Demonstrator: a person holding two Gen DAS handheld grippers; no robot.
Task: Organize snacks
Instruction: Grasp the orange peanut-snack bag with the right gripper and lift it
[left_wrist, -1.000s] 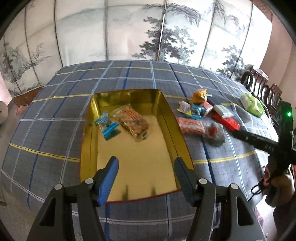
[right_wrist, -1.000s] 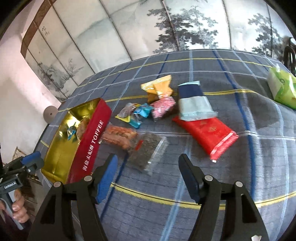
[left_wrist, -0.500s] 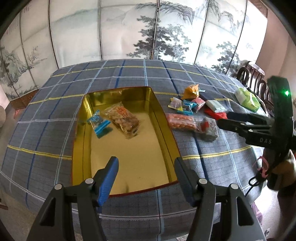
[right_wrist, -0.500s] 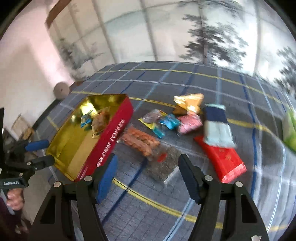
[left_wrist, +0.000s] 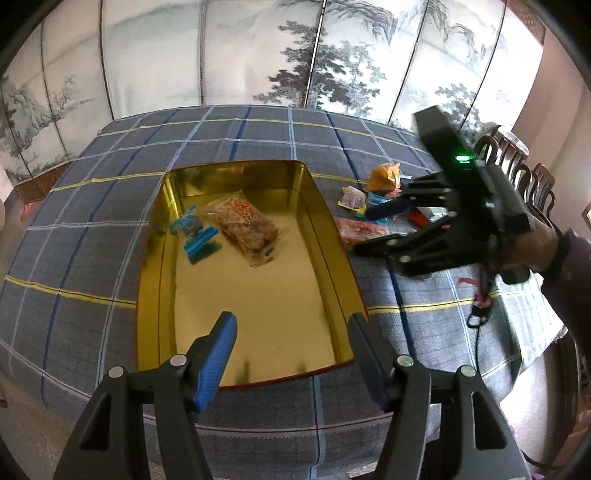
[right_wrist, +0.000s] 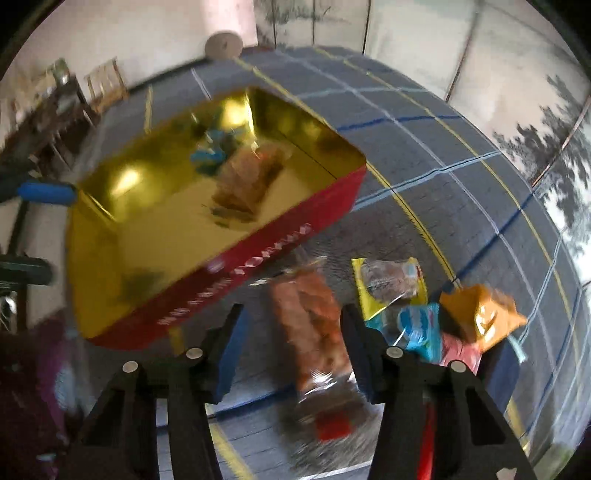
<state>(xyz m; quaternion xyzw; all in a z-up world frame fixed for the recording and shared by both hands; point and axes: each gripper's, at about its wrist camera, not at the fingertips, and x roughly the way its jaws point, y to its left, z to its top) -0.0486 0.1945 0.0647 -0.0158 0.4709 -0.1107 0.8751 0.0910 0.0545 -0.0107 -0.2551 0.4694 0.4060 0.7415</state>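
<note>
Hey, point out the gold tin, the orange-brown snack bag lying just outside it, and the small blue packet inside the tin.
gold tin (left_wrist: 258, 295), left wrist view, bare floor.
orange-brown snack bag (right_wrist: 310, 325), right wrist view, its middle.
small blue packet (left_wrist: 190, 229), left wrist view, wrapper body.

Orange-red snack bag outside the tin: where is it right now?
In the right wrist view the snack bag lies on the tablecloth between the open right tool's fingers, beside the tin's red wall, left of the yellow packet.
</note>
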